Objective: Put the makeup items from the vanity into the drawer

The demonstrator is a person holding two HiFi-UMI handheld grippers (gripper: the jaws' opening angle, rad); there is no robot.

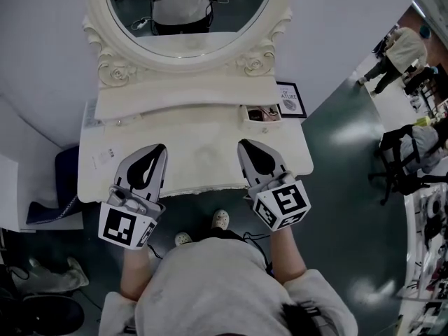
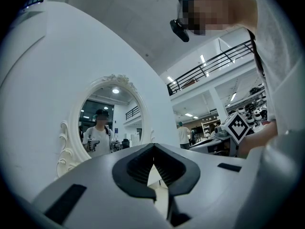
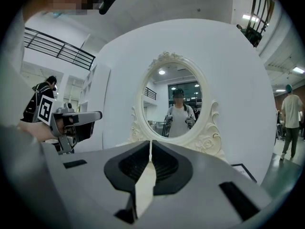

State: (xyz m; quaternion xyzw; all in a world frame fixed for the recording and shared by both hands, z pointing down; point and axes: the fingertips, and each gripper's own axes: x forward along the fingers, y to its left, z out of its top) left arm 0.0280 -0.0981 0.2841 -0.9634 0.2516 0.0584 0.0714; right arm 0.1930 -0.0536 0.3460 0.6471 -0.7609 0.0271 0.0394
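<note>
The white vanity's worktop (image 1: 203,152) is smooth, matte cream with a scalloped front edge, and it looks bare. Behind it stands the oval mirror (image 1: 189,12), its frame carved with roses. The left gripper (image 1: 162,148) and right gripper (image 1: 242,144), grey plastic with ribbed black pads, hover over the front edge, fingers closed on nothing. At the right rear corner, a small open drawer (image 1: 248,113) holds tiny makeup items (image 1: 264,114), too small to identify. The task looks nearly finished, with perhaps only the drawer left to shut.
</note>
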